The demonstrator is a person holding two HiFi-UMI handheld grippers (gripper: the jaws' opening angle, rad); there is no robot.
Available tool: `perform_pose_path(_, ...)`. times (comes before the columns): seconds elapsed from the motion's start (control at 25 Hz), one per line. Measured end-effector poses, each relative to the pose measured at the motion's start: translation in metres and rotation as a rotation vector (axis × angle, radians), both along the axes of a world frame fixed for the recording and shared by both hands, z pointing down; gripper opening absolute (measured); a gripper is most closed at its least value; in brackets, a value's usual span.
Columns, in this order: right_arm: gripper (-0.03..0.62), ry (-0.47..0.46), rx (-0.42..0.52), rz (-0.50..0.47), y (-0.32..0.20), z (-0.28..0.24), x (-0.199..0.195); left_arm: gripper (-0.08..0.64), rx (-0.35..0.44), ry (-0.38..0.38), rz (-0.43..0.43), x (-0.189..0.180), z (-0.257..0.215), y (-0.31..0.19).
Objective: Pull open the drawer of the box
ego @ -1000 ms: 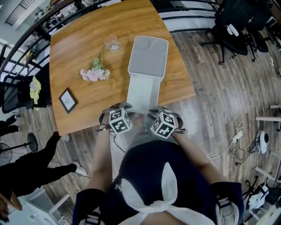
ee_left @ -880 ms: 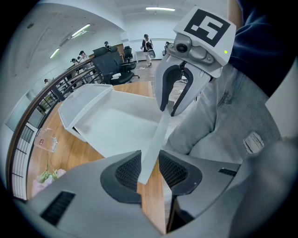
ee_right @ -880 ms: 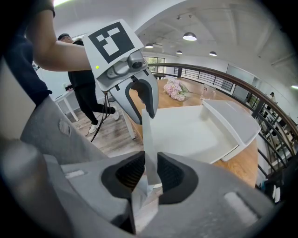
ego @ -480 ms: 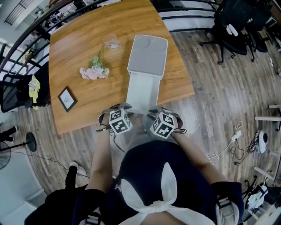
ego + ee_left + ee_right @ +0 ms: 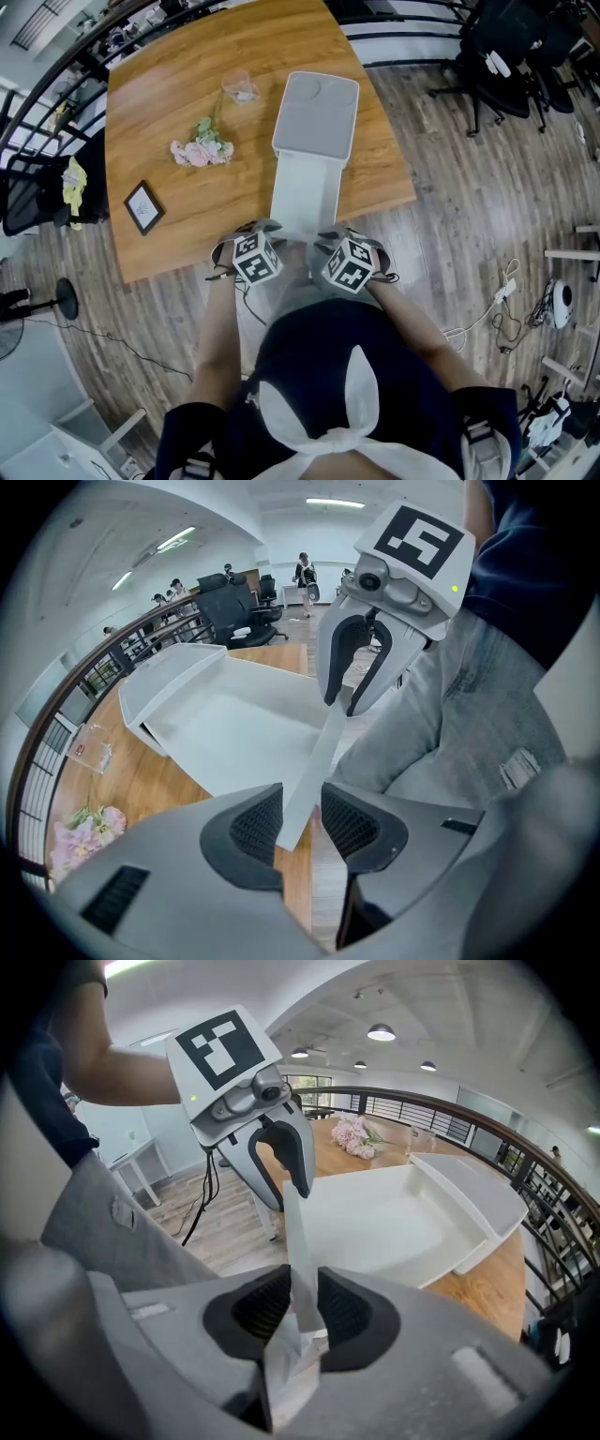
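Observation:
On the wooden table (image 5: 169,103) stands a white box (image 5: 316,117), its drawer (image 5: 305,197) pulled far out over the table's near edge. Both grippers hold the drawer's thin front panel (image 5: 314,761) from opposite ends. My left gripper (image 5: 302,822) has the panel's end between its pads, and its jaws are opening slightly. My right gripper (image 5: 292,1312) pinches the other end of the panel (image 5: 298,1241), and its jaws are also opening. The pads still touch the panel. In the head view the left gripper (image 5: 269,228) and right gripper (image 5: 328,236) sit side by side at the drawer's front.
Pink flowers (image 5: 200,150), a small picture frame (image 5: 143,212) and a clear glass (image 5: 239,91) lie on the table left of the box. Office chairs (image 5: 506,47) stand at the far right. Cables and a power strip (image 5: 502,295) lie on the wood floor.
A person in dark clothes at the lower left has walked out of view. The grippers and the drawer have not visibly moved.

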State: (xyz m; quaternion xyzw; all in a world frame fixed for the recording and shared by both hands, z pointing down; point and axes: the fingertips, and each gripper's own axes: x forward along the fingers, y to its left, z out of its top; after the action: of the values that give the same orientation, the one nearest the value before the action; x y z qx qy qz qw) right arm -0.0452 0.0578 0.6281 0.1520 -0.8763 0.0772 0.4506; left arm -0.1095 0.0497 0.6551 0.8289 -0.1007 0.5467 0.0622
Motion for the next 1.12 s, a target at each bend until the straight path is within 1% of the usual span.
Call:
perform_pose_path(0.28, 0.098, -0.052, -0.019, 0.047, -0.001, -0.003, 0.003, 0.149, 0.023, 0.009, -0.046, 0.002, -0.001, 0.000)
perform_pose_path(0.4, 0.101, -0.080, -0.036, 0.068, -0.002, -0.007, 0.004, 0.150, 0.013, 0.030, -0.082, 0.003, -0.004, 0.001)
perform_pose_path(0.6, 0.103, -0.123, -0.027, 0.119, -0.008, -0.021, 0.010, 0.156, -0.010, 0.062, -0.139, -0.001, -0.012, 0.002)
perform_pose_path(0.68, 0.103, -0.141, -0.020, 0.148, -0.010, -0.028, 0.013, 0.156, -0.020, 0.095, -0.183, -0.004, -0.019, 0.002)
perform_pose_path(0.76, 0.103, -0.180, -0.009, 0.189, -0.014, -0.036, 0.014, 0.156, -0.015, 0.135, -0.229, -0.006, -0.028, -0.001)
perform_pose_path(0.84, 0.102, -0.238, -0.001, 0.238, -0.018, -0.047, 0.015, 0.156, 0.004, 0.185, -0.273, -0.005, -0.039, -0.006)
perform_pose_path(0.96, 0.095, -0.312, 0.006, 0.291, -0.025, -0.065, 0.016, 0.155, 0.055, 0.260, -0.324, 0.000, -0.057, -0.017)
perform_pose_path(1.04, 0.037, -0.360, 0.009, 0.318, -0.030, -0.077, 0.016, 0.139, 0.109, 0.308, -0.344, 0.005, -0.071, -0.025)
perform_pose_path(1.08, 0.011, -0.383, 0.013, 0.331, -0.033, -0.083, 0.017, 0.118, 0.139, 0.329, -0.352, 0.008, -0.080, -0.029)
perform_pose_path(1.12, 0.000, -0.405, 0.019, 0.342, -0.035, -0.088, 0.018, 0.093, 0.168, 0.352, -0.360, 0.012, -0.088, -0.033)
